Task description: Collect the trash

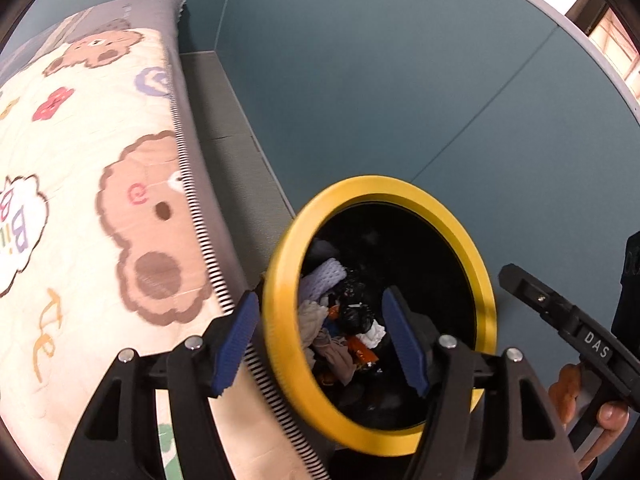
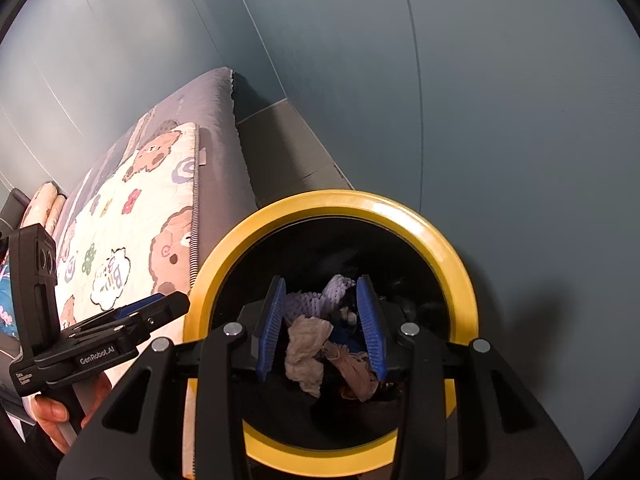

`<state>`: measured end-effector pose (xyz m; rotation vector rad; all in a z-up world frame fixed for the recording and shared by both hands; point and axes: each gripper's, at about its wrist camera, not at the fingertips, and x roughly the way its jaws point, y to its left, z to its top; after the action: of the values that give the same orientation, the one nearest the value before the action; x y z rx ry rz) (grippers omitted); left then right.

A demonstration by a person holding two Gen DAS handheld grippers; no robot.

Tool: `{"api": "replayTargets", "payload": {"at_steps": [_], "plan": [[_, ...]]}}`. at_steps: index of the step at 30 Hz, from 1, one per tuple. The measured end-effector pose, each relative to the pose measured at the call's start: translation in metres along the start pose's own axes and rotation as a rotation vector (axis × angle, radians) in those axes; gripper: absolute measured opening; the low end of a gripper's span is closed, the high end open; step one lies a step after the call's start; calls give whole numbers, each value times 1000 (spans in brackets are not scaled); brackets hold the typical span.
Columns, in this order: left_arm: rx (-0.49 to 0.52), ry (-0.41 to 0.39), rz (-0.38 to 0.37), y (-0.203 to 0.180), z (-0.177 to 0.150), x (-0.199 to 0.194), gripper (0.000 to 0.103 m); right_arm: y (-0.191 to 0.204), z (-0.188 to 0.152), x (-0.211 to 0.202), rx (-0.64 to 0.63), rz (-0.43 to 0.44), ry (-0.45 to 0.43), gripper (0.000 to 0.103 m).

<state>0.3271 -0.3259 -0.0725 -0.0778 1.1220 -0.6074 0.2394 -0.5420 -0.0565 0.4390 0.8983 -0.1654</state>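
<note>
Hanging over the bin, the right tongs are wide open and hold nothing. The left tongs are wide open too, with the yellow rim between their blue pads. Crumpled trash lies inside the bin, which stands just beside the bed.

A bed with a grey mattress stands against teal panelled walls, spread with a cream quilt printed with brown bears and edged in black-and-white stripes, a grey floor strip running along its far side and bright daylight at a window.
</note>
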Motion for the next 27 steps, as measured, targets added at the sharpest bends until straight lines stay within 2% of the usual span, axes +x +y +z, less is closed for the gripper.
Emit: {"api": "replayTargets", "payload": {"at_steps": [9,19,27], "plan": [[-89,-38,32,51,-14,-33,62,34,-10,-9,-42,40,14,37],[-192,-113,121,122,-49,-90,62,108,-29,-17,-156,106,36,39],[-304,-135,188,184,-94,-129,62,176,-51,-8,-254,169,86,39]]}}
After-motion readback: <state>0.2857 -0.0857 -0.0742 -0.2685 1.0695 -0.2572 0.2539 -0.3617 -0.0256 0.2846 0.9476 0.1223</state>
